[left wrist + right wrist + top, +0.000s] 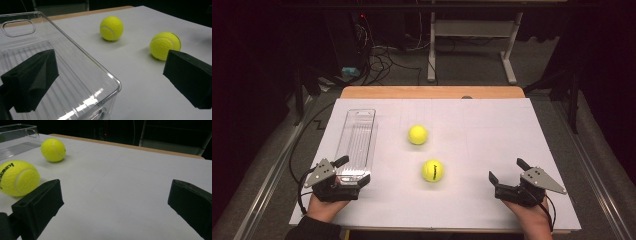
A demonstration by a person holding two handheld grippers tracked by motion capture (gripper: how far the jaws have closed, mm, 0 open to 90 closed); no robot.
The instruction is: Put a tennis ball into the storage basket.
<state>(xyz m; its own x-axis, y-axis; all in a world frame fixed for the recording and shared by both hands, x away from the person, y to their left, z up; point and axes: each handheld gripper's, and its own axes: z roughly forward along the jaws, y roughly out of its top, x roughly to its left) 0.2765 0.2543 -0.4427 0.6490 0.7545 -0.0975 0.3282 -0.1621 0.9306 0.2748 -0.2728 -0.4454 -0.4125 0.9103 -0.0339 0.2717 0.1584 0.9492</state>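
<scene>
Left gripper (346,171) jaws spread astride near rim of clear tray (357,137); right gripper (508,173) jaws spread, empty; near ball (432,170) mid-table beside far ball (417,134); approach low, centre jaws, squeeze gently.

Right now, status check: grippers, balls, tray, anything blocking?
Left gripper open, straddling the clear tray's near corner. Right gripper open, holding nothing. Near ball and far ball loose on the white table. Nothing in the way.

near ball (17,178) and clear tray (17,131) cut by left edge.
</scene>
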